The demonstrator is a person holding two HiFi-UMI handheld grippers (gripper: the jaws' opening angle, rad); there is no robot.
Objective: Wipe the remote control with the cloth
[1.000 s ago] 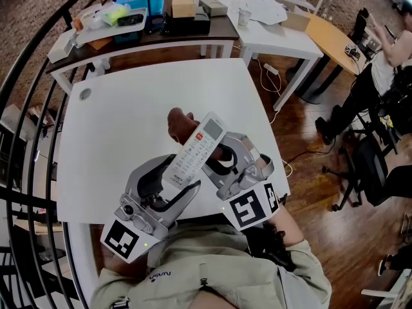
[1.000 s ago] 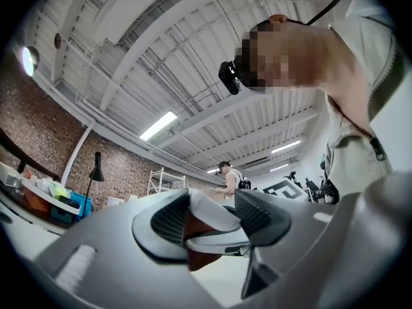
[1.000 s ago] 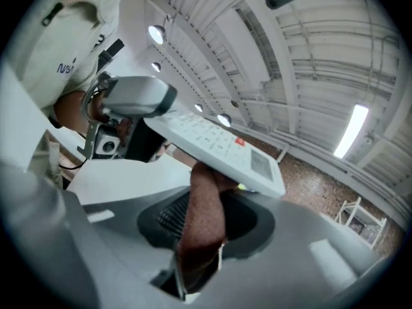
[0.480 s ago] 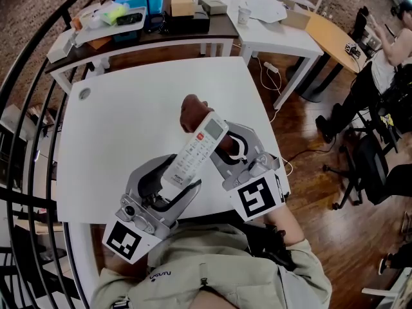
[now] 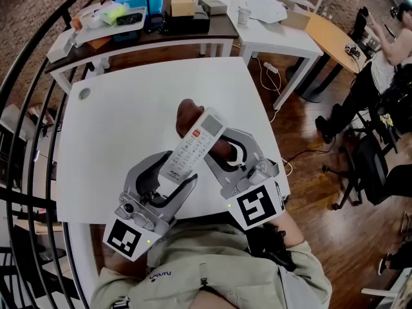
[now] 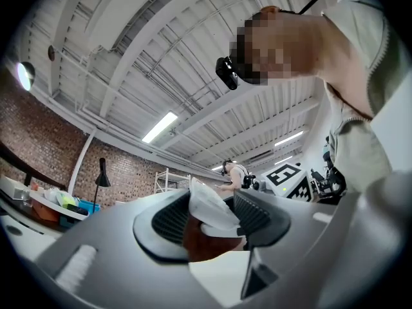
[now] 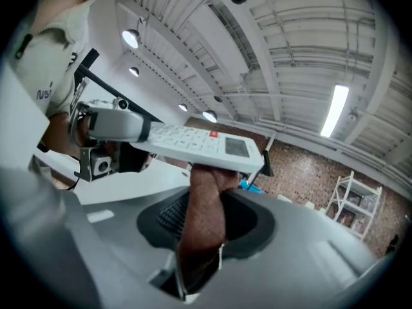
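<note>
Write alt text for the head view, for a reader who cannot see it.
A white rectangular remote control is held up over a white square table, its lower end clamped in the left tool. The right tool grips a brown cloth that touches the remote's underside near its display end.

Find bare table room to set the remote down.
The white table is bare left of the remote and beyond the cloth, out to the small grey disc at its far-left corner. Crowded: near edge below the remote; dark desk behind.
</note>
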